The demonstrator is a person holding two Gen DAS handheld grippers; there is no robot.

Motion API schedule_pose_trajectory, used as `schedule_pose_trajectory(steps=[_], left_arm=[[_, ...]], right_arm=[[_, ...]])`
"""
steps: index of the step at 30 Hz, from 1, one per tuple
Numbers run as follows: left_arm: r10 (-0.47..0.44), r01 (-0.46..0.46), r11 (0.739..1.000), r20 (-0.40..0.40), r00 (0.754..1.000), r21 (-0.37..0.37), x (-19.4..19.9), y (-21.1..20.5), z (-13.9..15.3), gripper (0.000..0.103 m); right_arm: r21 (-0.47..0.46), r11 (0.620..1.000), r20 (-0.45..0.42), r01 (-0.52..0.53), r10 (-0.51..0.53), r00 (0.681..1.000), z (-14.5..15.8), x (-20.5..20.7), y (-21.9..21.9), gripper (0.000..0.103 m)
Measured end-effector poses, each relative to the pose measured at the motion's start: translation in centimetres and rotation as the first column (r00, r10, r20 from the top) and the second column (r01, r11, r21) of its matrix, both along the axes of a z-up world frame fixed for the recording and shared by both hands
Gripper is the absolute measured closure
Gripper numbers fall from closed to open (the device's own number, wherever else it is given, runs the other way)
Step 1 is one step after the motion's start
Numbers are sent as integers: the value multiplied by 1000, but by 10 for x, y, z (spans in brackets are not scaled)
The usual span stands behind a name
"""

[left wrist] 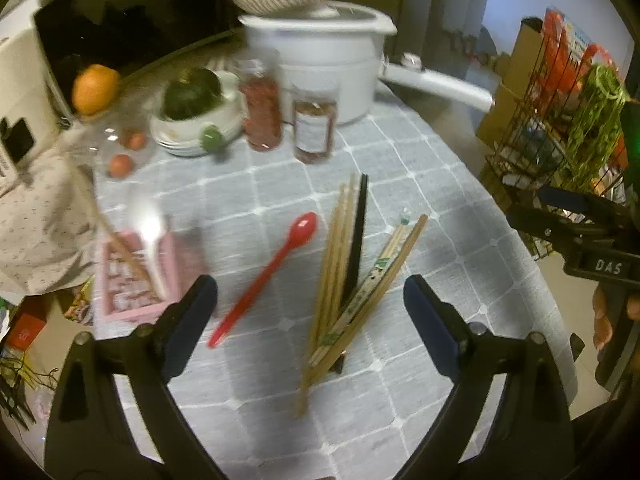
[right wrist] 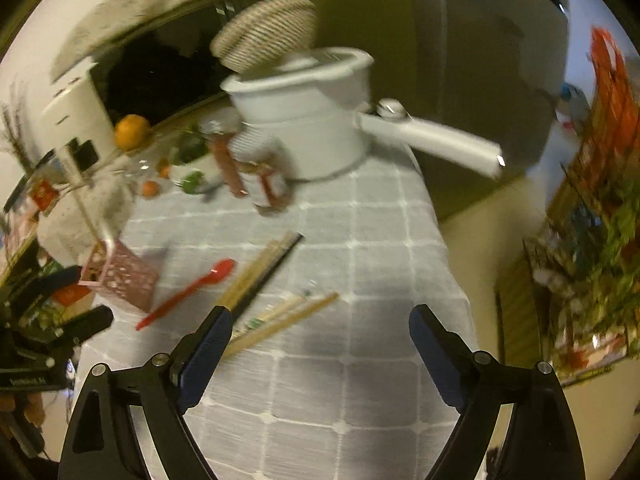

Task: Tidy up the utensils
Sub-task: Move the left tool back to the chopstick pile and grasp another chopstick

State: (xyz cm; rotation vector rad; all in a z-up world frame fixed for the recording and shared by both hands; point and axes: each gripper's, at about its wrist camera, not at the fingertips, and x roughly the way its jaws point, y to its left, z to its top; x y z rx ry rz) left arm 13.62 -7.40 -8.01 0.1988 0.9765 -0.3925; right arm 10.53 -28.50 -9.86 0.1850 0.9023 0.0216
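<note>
2 black two-finger grippers with blue pads hang above the grey grid-patterned tablecloth (left wrist: 420, 184), both with fingers spread wide and gripping nothing: the left gripper (left wrist: 310, 294) points down over the fanned bundle of wooden and black chopsticks (left wrist: 352, 264), the right gripper (right wrist: 320, 328) over bare cloth just right of it. Left of the chopsticks lies the long red plastic spoon (left wrist: 268, 276), and beyond it stands the pink perforated utensil holder (left wrist: 136, 276).

Both my feeds are dim and warm-tinted, with heavy fisheye bending and black vignette at the corners. On the left wrist view I'm getting a white glare blooming over the pink holder (left wrist: 136, 276), and the jars (left wrist: 314, 126) behind smear with motion blur. The right wrist view blurs harder, the white pot (right wrist: 308, 120) streaking. Soft shadows lie beside the chopsticks (left wrist: 344, 280).
</note>
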Motion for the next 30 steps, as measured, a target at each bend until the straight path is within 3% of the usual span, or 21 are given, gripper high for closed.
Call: schedule_pose_trajectory(steps=[3, 5, 8, 11, 17, 30], left_arm=[[-7, 7, 1000, -72, 997, 10, 19, -16, -23, 39], [-5, 3, 1000, -141, 990, -13, 36, -21, -40, 63], [14, -20, 999, -210, 978, -27, 57, -24, -62, 80], [27, -31, 999, -243, 970, -15, 73, -28, -77, 88], [37, -36, 999, -285, 958, 8, 88, -33, -95, 93], [35, 0, 992, -277, 960, 125, 99, -59, -108, 94]], right_arm=[[23, 999, -55, 22, -21, 998, -13, 8, -12, 12], [22, 1000, -87, 21, -19, 996, -22, 13, -15, 12], [23, 1000, -116, 15, -13, 993, -33, 18, -16, 12], [14, 1000, -147, -2, 4, 989, -42, 22, -16, 12], [7, 1000, -179, -1, 2, 984, -55, 29, -20, 12], [7, 999, -232, 36, -34, 972, -73, 36, -28, 12]])
